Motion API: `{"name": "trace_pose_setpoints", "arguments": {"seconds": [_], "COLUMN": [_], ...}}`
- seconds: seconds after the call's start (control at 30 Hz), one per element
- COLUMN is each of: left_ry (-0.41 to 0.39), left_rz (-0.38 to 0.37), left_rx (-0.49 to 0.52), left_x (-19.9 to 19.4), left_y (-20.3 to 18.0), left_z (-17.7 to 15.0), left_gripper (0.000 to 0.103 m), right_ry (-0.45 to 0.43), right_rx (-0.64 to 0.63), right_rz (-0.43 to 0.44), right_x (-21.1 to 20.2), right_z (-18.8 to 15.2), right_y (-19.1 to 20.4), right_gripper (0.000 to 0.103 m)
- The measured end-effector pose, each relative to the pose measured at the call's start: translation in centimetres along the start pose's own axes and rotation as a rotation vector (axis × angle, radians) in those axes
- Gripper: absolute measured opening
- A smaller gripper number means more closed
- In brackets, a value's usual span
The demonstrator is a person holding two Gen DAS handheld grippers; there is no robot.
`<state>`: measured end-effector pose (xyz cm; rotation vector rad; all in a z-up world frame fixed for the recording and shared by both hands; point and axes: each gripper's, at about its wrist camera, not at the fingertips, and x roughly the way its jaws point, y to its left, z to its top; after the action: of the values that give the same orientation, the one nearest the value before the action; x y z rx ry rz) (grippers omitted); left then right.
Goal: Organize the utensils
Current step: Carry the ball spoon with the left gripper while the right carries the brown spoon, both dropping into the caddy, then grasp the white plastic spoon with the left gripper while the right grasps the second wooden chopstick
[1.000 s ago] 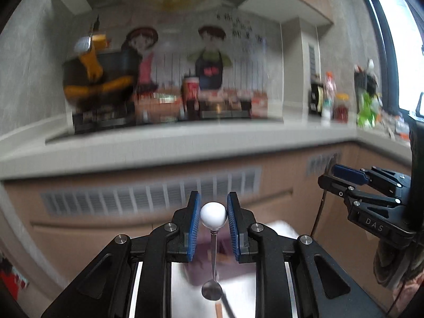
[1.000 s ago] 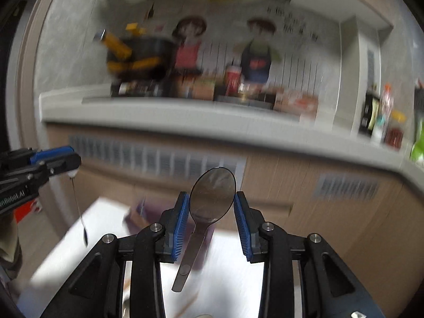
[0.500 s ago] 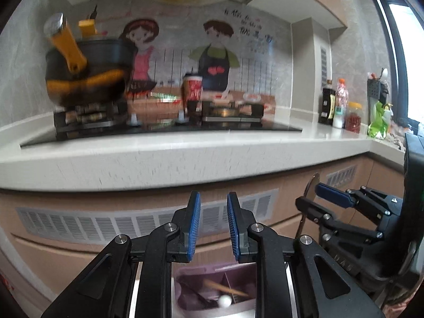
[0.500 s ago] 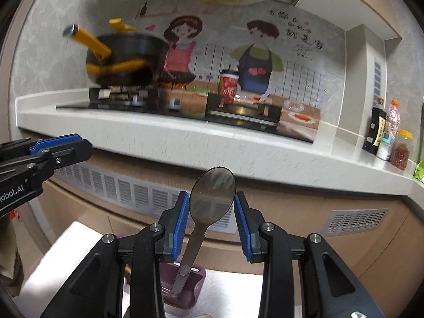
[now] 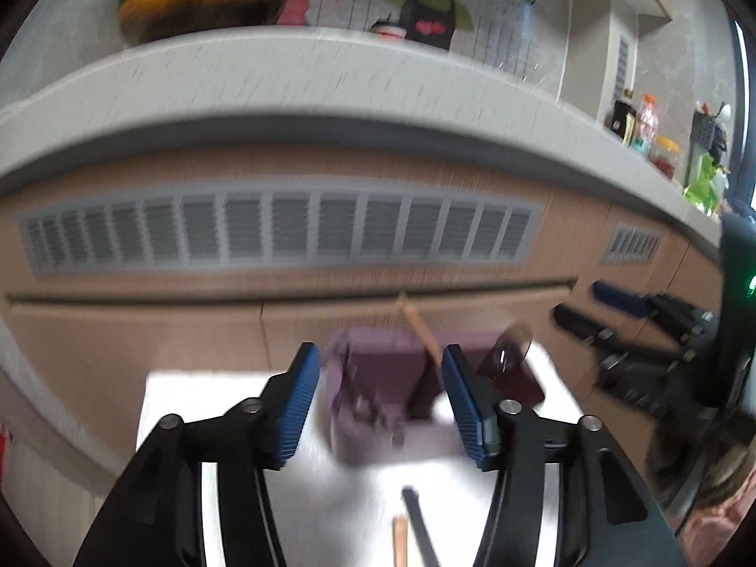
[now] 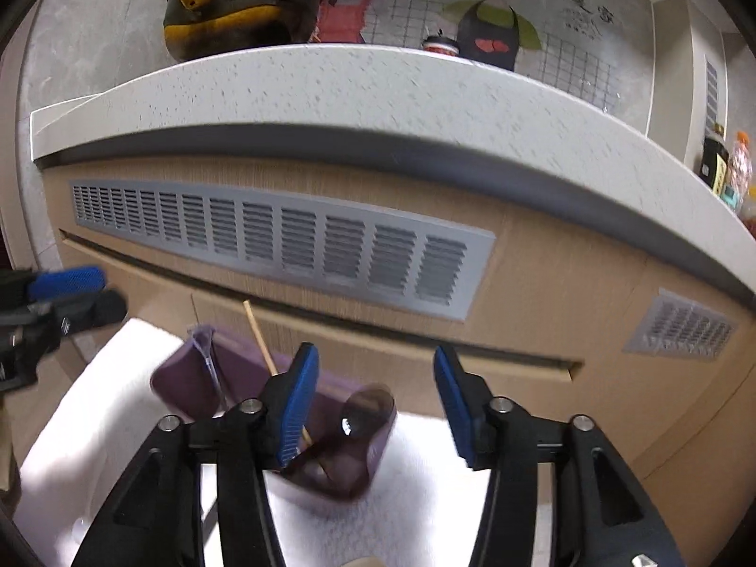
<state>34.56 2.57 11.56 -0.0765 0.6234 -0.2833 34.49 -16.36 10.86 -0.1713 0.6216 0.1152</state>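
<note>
A purple divided utensil holder (image 5: 378, 392) stands on the white table, also in the right wrist view (image 6: 198, 378). A wooden chopstick (image 5: 418, 326) leans out of it, and a metal spoon's bowl (image 6: 368, 411) rests in its right compartment. My left gripper (image 5: 378, 401) is open and empty above the holder. My right gripper (image 6: 373, 401) is open and empty just right of the holder; it also shows in the left wrist view (image 5: 609, 312). A chopstick (image 5: 399, 541) and a dark utensil (image 5: 420, 524) lie on the table below my left gripper.
The white table (image 6: 94, 425) stands before a wooden cabinet front with grey vents (image 6: 283, 241). A stone counter (image 6: 378, 94) overhangs it, with a black and yellow pot (image 6: 236, 14) and bottles (image 6: 723, 165) on top.
Both grippers have opened and tilted down toward the holder. The left let go of the white-ended spoon, the right let go of the metal spoon, which now sits in the holder.
</note>
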Motion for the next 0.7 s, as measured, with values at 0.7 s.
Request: {"name": "trace_pose_setpoints", "arguments": {"seconds": [0.7], "left_ry": [0.224], "left_rz": [0.030], "left_rx": [-0.023], "left_x": [-3.0], "left_y": [-0.2], "left_z": [-15.8], "left_gripper": [0.065], "right_ry": [0.311], "right_rx": [0.022], "right_rz": [0.030], "right_x": [-6.8], "right_z": [-17.6], "right_y": [1.1], "right_gripper": [0.081]}}
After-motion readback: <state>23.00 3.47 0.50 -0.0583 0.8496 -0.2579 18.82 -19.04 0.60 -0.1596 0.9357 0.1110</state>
